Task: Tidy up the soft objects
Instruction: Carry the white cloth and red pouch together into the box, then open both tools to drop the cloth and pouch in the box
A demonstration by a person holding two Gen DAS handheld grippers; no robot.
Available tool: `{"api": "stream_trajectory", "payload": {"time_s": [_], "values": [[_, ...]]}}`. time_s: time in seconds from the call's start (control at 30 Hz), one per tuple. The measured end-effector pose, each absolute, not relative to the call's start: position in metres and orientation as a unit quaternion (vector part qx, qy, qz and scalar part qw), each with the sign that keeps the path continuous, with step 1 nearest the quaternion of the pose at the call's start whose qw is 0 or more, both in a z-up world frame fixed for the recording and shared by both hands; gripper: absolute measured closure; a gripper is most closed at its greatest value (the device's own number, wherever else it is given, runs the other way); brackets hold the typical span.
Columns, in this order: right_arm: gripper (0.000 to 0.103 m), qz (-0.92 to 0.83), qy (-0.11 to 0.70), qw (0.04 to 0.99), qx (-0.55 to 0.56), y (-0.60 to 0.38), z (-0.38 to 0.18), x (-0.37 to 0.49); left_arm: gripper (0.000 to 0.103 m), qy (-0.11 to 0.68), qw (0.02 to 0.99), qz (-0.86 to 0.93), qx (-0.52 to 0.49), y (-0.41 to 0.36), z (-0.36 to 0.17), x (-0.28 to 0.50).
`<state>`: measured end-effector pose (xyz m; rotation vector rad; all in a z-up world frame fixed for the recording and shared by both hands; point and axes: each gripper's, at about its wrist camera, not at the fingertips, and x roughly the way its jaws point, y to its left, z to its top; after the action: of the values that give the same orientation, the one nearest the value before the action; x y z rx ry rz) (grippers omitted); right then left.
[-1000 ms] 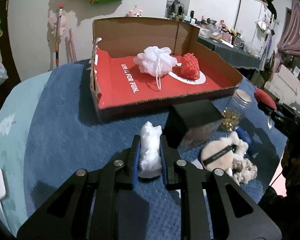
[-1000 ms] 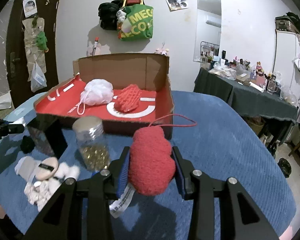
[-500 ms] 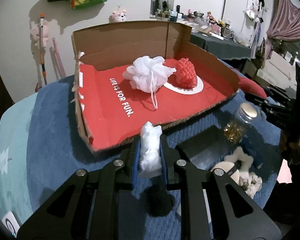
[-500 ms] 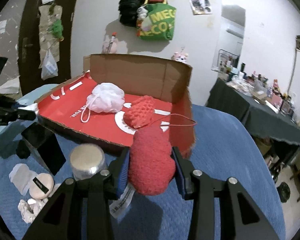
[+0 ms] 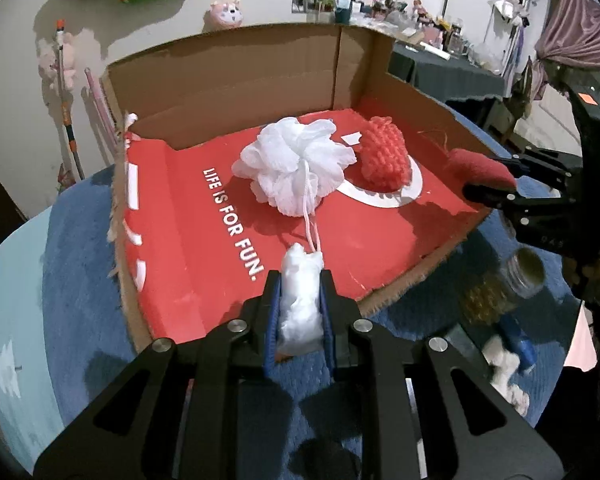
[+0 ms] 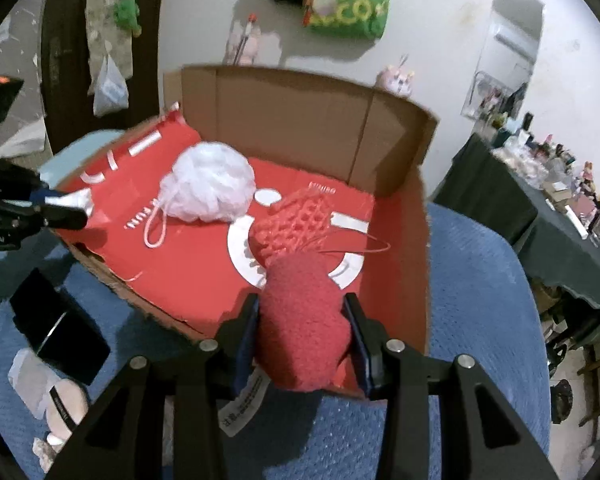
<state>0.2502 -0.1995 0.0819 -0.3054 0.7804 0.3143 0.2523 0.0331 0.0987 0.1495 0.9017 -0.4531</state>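
Over the near edge of the shallow cardboard box with the red printed floor (image 5: pixel 204 240), the left hand-held gripper (image 5: pixel 301 312) is pinching a small crumpled white soft wad (image 5: pixel 302 300). The right hand-held gripper (image 6: pixel 302 336) is clamped on a fuzzy dark red plush piece (image 6: pixel 302 320) at the right wall. A white mesh bath pouf (image 5: pixel 296 168) and a red knitted scrubber (image 5: pixel 386 162) lie inside. I would carry each piece over free red floor and lower it before releasing.
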Motion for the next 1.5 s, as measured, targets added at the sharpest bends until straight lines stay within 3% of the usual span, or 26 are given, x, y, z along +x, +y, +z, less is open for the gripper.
{"api": "stream_trajectory", "payload": {"time_s": [0.43, 1.03, 1.2, 1.4, 1.47, 1.5], "values": [[0.06, 0.138, 0.485, 0.848, -0.161, -0.186, 0.051, 0.313, 0.086, 0.492, 0.844, -0.194, 0.092, 0.018, 0.074, 0.305], [0.058, 0.113, 0.482, 0.848, -0.188, -0.177, 0.043, 0.329, 0.086, 0.502, 0.839, -0.156, 0.143, 0.012, 0.055, 0.328], [0.051, 0.119, 0.483, 0.846, -0.194, -0.176, 0.044, 0.332, 0.085, 0.497, 0.84, -0.159, 0.148, 0.008, 0.054, 0.328], [0.041, 0.129, 0.48, 0.845, -0.199, -0.173, 0.045, 0.33, 0.08, 0.496, 0.839, -0.181, 0.129, 0.011, 0.055, 0.323], [0.039, 0.132, 0.479, 0.845, -0.197, -0.172, 0.046, 0.328, 0.076, 0.499, 0.838, -0.193, 0.111, 0.014, 0.056, 0.323], [0.036, 0.135, 0.478, 0.846, -0.196, -0.172, 0.047, 0.327, 0.066, 0.499, 0.838, -0.195, 0.105, 0.015, 0.058, 0.323]]}}
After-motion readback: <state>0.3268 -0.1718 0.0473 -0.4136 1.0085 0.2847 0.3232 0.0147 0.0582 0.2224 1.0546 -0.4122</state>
